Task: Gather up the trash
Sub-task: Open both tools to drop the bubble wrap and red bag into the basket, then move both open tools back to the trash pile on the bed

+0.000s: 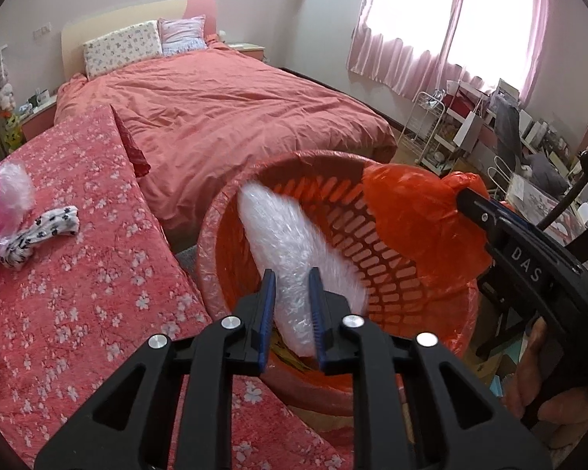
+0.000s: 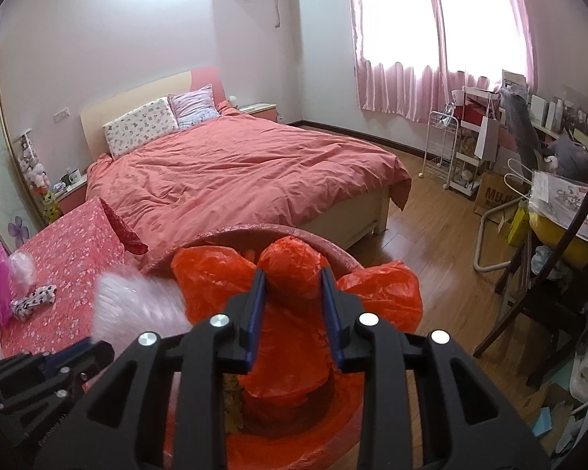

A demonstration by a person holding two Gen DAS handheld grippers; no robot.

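1 bin (image 1: 215, 235), 1 bubble wrap (image 1: 286, 243), 2 pillows (image 1: 123, 47), 1 spotted cloth (image 1: 39, 235), 1 bed (image 1: 223, 109).

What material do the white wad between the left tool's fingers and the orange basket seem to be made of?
The white wad looks like thin clear plastic film, perhaps bubble wrap: translucent, crinkled, glossy. The orange basket seems rigid moulded plastic: even slotted walls, a smooth rim. The orange bag is thin shiny plastic with sharp creases.
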